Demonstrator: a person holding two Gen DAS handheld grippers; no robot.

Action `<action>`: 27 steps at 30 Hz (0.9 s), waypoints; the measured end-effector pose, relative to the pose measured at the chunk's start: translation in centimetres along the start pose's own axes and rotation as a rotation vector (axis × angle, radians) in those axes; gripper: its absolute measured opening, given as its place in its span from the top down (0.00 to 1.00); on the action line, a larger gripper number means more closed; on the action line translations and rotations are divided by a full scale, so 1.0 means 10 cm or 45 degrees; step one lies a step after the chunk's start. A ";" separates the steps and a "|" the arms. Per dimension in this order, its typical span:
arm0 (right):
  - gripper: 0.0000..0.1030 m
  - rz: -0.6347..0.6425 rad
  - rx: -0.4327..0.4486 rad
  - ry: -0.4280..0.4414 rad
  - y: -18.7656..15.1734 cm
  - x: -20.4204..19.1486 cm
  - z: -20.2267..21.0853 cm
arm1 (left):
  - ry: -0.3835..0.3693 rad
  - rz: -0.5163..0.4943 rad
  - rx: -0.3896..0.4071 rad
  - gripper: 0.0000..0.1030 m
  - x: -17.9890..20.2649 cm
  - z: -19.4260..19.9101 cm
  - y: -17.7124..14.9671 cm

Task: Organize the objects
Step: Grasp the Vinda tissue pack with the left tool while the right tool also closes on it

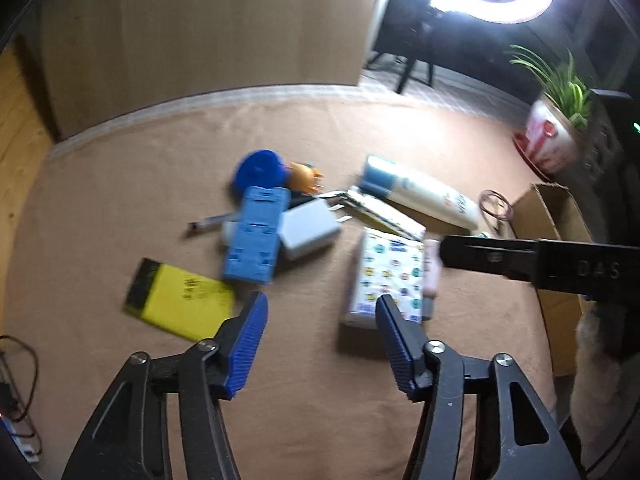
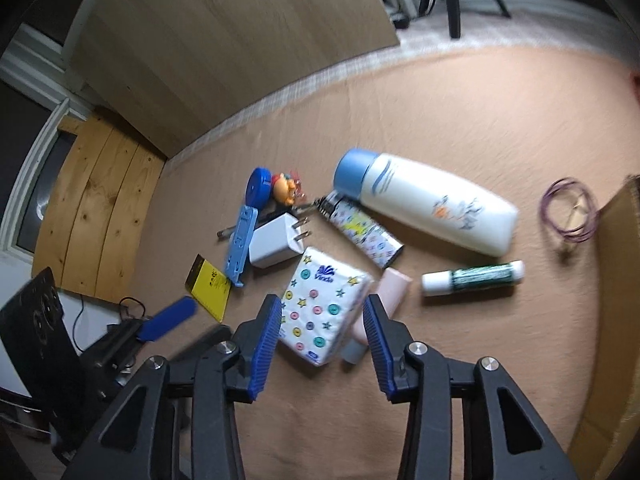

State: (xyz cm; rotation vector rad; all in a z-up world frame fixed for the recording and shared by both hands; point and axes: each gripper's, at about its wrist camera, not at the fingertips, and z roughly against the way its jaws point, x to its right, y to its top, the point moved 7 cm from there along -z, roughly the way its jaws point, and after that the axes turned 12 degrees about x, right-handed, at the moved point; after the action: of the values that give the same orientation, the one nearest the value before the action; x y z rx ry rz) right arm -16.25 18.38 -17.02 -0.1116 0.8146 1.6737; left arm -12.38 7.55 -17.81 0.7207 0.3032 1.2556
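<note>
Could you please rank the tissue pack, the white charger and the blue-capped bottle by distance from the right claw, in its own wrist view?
1. Tissue pack, between the right claw tips.
2. White charger, up-left.
3. Blue-capped bottle, far upper right.

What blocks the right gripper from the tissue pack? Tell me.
Nothing visible does. The right gripper hangs open just above the tissue pack, one corner already between its fingers. A pink tube lies against the pack's right side.

Both your cameras look steeply down along blue fingers at the brown cloth (image 1: 320,400), from close above. Your left one looks from further left. Both see the tissue pack (image 2: 320,312) and white bottle (image 2: 432,204).
</note>
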 end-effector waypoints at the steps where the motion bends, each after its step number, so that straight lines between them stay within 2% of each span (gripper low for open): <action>1: 0.63 -0.012 -0.014 0.006 0.00 0.01 -0.05 | -0.014 0.002 -0.008 0.47 0.03 -0.04 -0.01; 4: 0.65 -0.062 -0.062 0.005 -0.01 0.06 -0.19 | -0.049 0.022 -0.040 0.55 0.09 -0.14 -0.04; 8: 0.69 -0.117 -0.101 0.025 -0.03 0.10 -0.30 | -0.120 0.088 -0.079 0.56 0.10 -0.24 -0.08; 13: 0.69 -0.112 -0.116 0.007 -0.05 0.11 -0.36 | -0.159 0.070 -0.084 0.58 0.19 -0.34 -0.11; 15: 0.69 -0.111 -0.122 0.003 -0.06 0.11 -0.39 | -0.161 0.069 -0.096 0.58 0.20 -0.40 -0.11; 18: 0.69 -0.106 -0.130 -0.002 -0.07 0.12 -0.42 | -0.178 0.070 -0.117 0.66 0.23 -0.47 -0.14; 27: 0.69 -0.094 -0.158 0.008 -0.14 0.09 -0.49 | -0.207 0.091 -0.114 0.68 0.27 -0.47 -0.19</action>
State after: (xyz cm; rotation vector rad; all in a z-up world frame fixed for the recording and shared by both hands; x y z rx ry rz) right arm -16.94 16.45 -21.74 -0.2301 0.7034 1.6545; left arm -12.83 11.37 -22.08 0.7569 0.0886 1.2617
